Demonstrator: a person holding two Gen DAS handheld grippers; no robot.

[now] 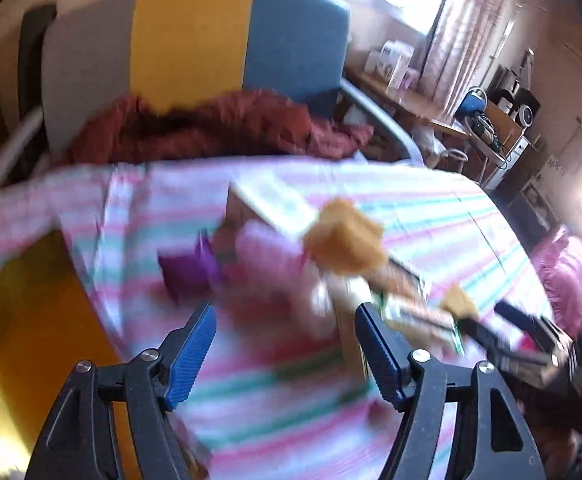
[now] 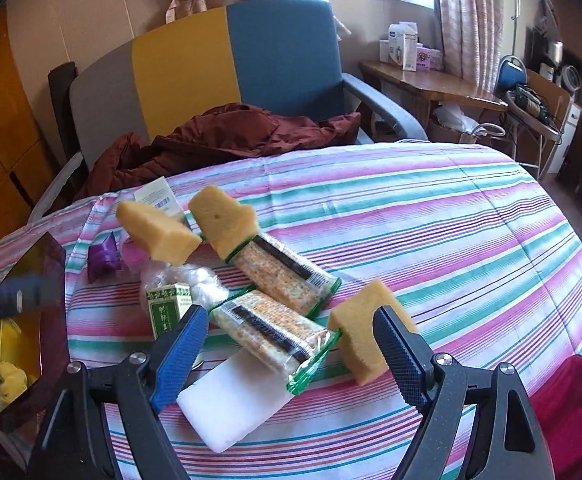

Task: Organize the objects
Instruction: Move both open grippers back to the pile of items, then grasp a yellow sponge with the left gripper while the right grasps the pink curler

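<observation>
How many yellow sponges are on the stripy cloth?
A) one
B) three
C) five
B: the right wrist view shows three yellow sponges, one far left, one beside it and one near the right gripper's blue fingers.

Sponges (image 2: 215, 226), cracker packs (image 2: 287, 276) and a green box (image 2: 169, 308) crowd the bed's (image 2: 451, 240) left side; its right side lies free.

Two cracker packs (image 2: 279, 304) lie between sponges (image 2: 365, 332), seemingly touching
</observation>
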